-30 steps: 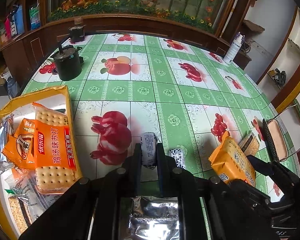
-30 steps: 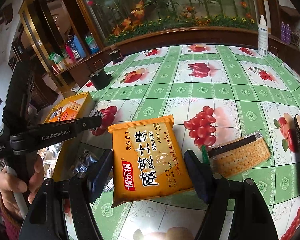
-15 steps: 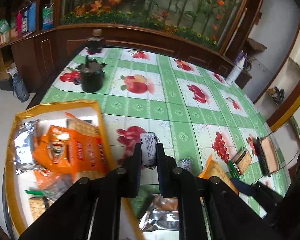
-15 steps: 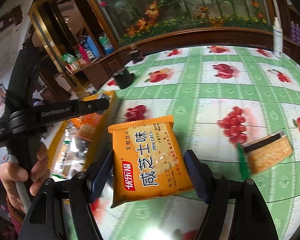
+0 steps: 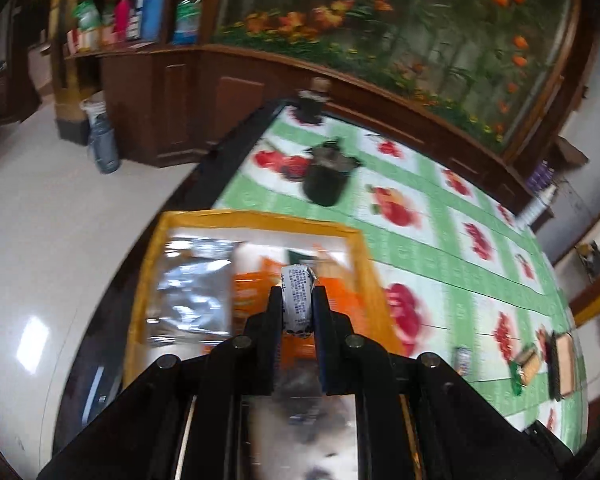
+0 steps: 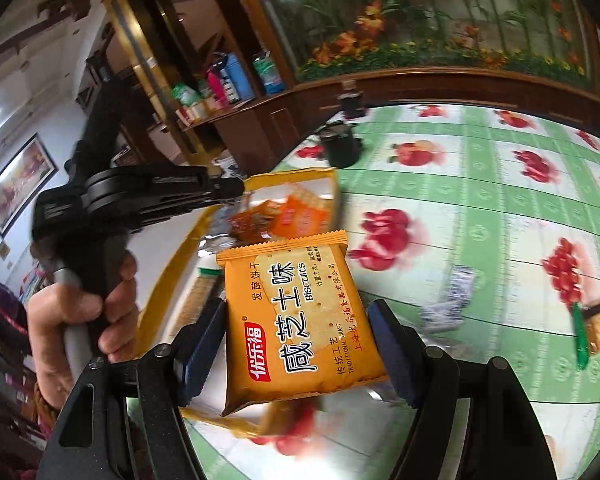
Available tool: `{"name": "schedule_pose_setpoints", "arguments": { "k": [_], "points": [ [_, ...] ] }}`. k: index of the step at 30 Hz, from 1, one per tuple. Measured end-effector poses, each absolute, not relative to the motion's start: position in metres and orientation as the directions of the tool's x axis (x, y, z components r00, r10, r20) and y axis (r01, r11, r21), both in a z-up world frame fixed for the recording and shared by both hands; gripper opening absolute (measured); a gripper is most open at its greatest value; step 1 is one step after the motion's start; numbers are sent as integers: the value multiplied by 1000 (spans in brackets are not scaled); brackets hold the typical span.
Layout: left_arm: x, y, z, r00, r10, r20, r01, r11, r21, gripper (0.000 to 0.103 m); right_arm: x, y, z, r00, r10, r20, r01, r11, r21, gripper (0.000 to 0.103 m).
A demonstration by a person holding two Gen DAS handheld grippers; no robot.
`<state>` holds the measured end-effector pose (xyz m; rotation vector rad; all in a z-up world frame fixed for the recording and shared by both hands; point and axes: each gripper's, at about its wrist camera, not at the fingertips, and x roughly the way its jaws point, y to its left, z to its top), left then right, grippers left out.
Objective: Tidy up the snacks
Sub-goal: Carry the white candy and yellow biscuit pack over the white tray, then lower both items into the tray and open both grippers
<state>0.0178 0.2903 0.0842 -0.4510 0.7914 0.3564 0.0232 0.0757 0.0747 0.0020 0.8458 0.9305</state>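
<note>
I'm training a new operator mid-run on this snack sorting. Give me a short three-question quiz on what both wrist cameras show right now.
1. True or false: the left gripper is empty.
2. Multiple choice: the right gripper holds A) a silver foil pouch, B) an orange biscuit packet, C) a black pot.
3. Fill in: in the left wrist view, the small white wrapped snack is held above the yellow ____.

Key
1. False: it is shut on the small white wrapped snack.
2. B.
3. Tray, which already holds a silver foil pouch and orange packets.

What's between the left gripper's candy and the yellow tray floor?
Left wrist view: an orange cracker pack lies in the yellow tray beneath the held white candy.
</note>
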Motion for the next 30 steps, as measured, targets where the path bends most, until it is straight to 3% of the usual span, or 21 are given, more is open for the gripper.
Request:
{"name": "schedule_pose_setpoints", "arguments": {
  "k": [18,19,20,21,30],
  "points": [
    [19,309,53,497,247,-832,-558,825,-89,13,-25,139,45,273,671,-689,-802,554,222,76],
    [19,309,52,497,245,-833,-557,826,-90,13,-27,140,43,269,672,-691,-806,549,221,70],
    [19,309,52,496,244,-834,-556,826,-89,13,-30,141,42,259,674,-692,-810,541,224,57],
    [19,309,52,495,244,-834,-556,826,-88,13,-31,144,41,247,672,-698,-814,534,227,55],
    [18,306,52,491,244,-836,-552,830,-82,13,-32,145,38,244,662,-709,-820,531,214,56]
  ]
}}
